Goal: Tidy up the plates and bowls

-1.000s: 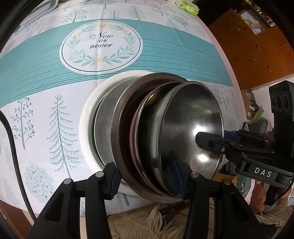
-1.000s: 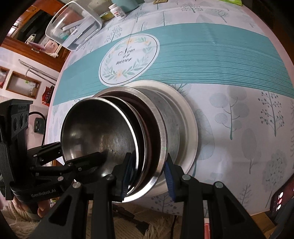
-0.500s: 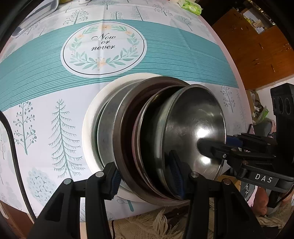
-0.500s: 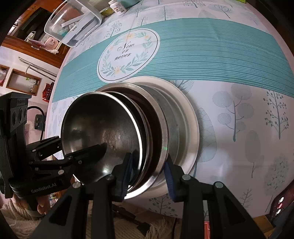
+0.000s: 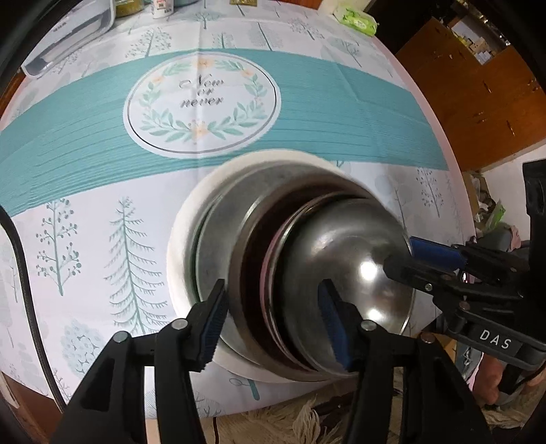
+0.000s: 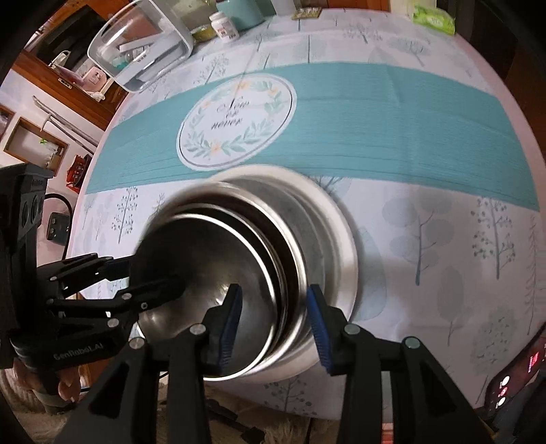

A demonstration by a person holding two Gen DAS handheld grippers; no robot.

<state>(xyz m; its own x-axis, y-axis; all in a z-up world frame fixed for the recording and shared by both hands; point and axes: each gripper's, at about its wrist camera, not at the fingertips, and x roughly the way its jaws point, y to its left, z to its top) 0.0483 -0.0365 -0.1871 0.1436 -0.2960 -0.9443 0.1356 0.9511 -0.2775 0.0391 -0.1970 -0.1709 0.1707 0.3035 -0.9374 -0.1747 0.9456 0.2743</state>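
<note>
Near the front edge of the table (image 5: 85, 177), on a cloth printed with trees and a teal band, sits a nested stack of dishes. Its base is a white plate (image 5: 177, 252), resting flat on the cloth. Inside the plate stands a wide steel bowl (image 5: 218, 239), and inside that a dark-lined steel bowl (image 5: 254, 273). Thin rims of further dishes show within, too blurred to count. Uppermost is a shiny small steel bowl (image 6: 211, 269), tilted toward the table edge and empty.

From the left wrist view, the left gripper (image 5: 273, 317) straddles the near side of the stack, one blue pad outside the dark-lined bowl's wall and the other inside the small steel bowl; whether the pads actually press on the dishes cannot be told. The right gripper (image 6: 273, 317) stands the same way on the opposite side, one pad in the small steel bowl and one outside the larger rims, and its grip likewise cannot be told.

At the far edge of the table a clear plastic box (image 6: 143, 44) holds a few small items, blurred. Beside it stands a white pill bottle (image 6: 223, 25), and a green wipes packet (image 6: 433, 17) lies at the far right corner.
</note>
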